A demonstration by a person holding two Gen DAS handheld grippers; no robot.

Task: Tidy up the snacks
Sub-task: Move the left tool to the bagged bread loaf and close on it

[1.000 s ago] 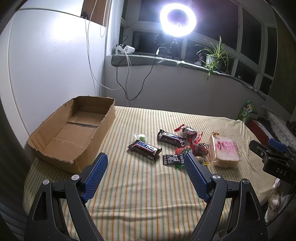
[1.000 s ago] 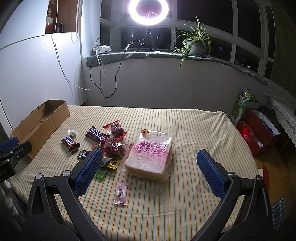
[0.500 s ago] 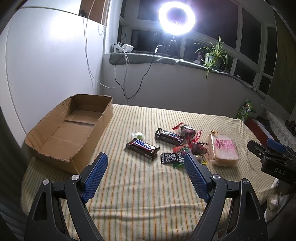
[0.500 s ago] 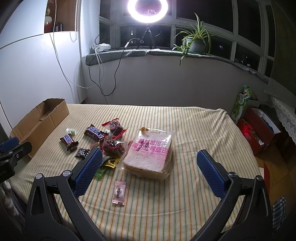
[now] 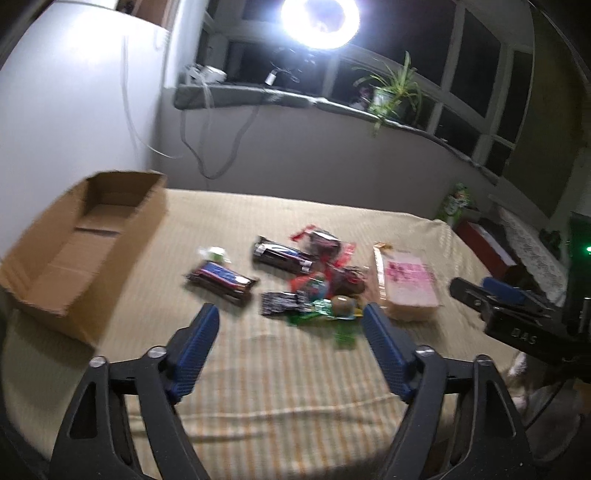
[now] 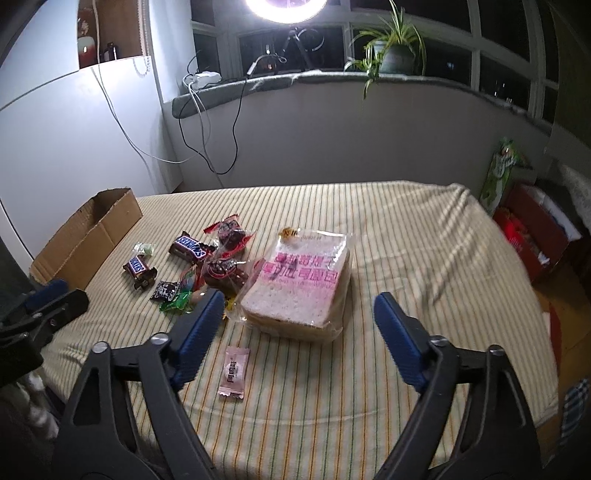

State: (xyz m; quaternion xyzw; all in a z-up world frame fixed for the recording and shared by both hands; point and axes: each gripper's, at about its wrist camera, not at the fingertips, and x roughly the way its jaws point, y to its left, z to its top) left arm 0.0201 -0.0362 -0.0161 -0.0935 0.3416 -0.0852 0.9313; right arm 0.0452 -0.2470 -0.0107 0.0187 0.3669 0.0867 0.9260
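Note:
A pile of snacks lies mid-table: two Snickers bars (image 5: 221, 280) (image 6: 189, 247), red-wrapped cakes (image 6: 232, 236), small candies (image 5: 317, 306), and a bagged bread loaf with pink print (image 6: 301, 280) (image 5: 408, 288). A small pink sachet (image 6: 233, 371) lies in front of the loaf. An open empty cardboard box (image 5: 79, 243) (image 6: 88, 236) stands at the table's left. My left gripper (image 5: 288, 350) is open, above the table short of the pile. My right gripper (image 6: 301, 332) is open, just short of the loaf.
The striped tablecloth (image 6: 406, 236) covers the table. A ring light (image 5: 319, 22), cables (image 6: 207, 140) and a potted plant (image 6: 393, 55) are at the window sill behind. A red box (image 6: 532, 236) and green bag (image 6: 502, 170) stand right of the table.
Both grippers have moved forward toward the snacks; the left wrist view is motion-blurred and swung a little right. Both stay open and empty.

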